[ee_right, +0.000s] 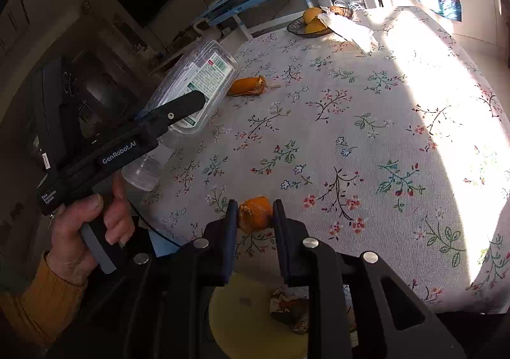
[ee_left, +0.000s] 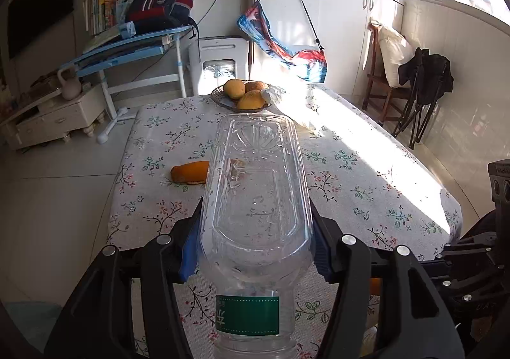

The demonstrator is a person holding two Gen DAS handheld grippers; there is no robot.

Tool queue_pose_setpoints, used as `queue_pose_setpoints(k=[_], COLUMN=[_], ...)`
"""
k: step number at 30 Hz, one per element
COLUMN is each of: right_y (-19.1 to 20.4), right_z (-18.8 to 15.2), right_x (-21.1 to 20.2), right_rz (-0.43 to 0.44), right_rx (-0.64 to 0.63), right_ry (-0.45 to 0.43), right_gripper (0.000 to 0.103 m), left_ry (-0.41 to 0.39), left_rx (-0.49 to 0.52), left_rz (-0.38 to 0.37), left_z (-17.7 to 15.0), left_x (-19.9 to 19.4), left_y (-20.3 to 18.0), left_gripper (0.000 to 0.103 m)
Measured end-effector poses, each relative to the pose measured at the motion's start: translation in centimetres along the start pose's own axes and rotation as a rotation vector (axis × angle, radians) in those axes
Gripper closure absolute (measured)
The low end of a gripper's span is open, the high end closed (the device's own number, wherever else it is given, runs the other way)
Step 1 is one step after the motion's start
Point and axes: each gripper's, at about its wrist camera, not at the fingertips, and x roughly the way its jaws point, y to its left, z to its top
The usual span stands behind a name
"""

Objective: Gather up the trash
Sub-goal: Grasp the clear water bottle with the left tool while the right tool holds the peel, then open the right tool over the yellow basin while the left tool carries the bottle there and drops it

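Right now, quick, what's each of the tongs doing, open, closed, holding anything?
Left tongs: closed on the empty plastic bottle.
Right tongs: closed on a piece of orange peel.

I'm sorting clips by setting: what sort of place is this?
Most likely a lived-in home's dining area: a floral-clothed table with a fruit bowl, a study desk stacked with books, and white cabinets by the window.

Was home living-dining room: floral-cloth-covered counter (ee_left: 350, 174), woven bowl of yellow mangoes (ee_left: 242, 94), white cupboards (ee_left: 338, 24), blue tilting study desk (ee_left: 127, 46) stacked with books, dark wall-mounted television (ee_left: 41, 2).
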Motion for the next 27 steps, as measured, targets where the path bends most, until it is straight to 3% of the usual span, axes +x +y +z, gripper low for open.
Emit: queue_pose_setpoints(k=[8,16,20,27], right_y=[2.4,3.3,2.8,0.2], right_z=[-4.4,-5.7,-5.6,-4.4], right_x=[0.6,3.0,2.2,0.2], right_rz=[0.017,-0.034,-0.073,-0.106], right_rx=[-0.049,-0.084,-0.051,0.062], right_ry=[0.076,0.126,0.074,-0.055], right_gripper=[0.082,0.083,0.065,0.057], left_ry=[-0.002,0.016,0.042,0.160], left_rx=[-0.013,-0.033,-0.040,0.064], left_rz=[-0.006,-0.024,-0.055,-0.162], left_z=[-1.9,-4.5,-6.3,-9.7], left_x=[-1.8,-3.8,-4.9,-5.5], left_y=[0.0,0.6,0.4,-3.1], left_gripper=[0.048,0.048,0.048,0.048])
